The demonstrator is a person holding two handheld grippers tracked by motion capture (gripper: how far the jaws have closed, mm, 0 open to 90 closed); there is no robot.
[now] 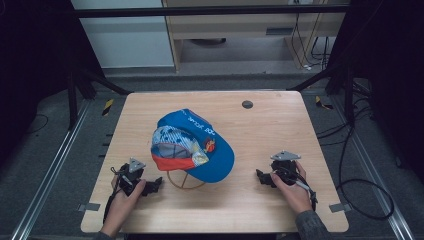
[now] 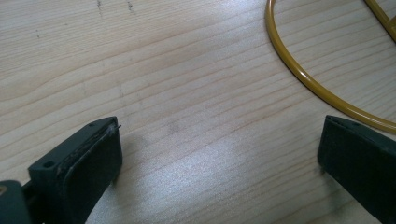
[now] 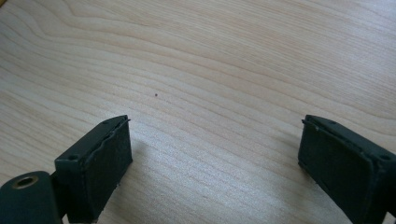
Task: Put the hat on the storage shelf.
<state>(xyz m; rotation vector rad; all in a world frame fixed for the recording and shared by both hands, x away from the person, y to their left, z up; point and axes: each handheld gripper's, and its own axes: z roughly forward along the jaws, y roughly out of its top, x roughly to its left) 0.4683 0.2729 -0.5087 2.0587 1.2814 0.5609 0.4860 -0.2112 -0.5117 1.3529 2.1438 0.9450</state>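
A blue cap (image 1: 200,145) with a patterned front panel and a red-edged brim sits on a yellow wire stand (image 1: 186,182) at the middle of the wooden table (image 1: 260,130). My left gripper (image 1: 156,185) rests on the table just left of the stand's base ring, jaws wide open and pointing at it. The yellow ring (image 2: 303,77) curves past its right jaw in the left gripper view, with bare wood at the left gripper (image 2: 217,156). My right gripper (image 1: 261,177) lies to the right of the cap, open, its midpoint (image 3: 215,158) over bare wood.
A dark round hole (image 1: 247,104) marks the table's far side. Black frame legs, cables and grey floor surround the table. A pale cabinet stands behind. Bare wood lies along the front edge between the two hands.
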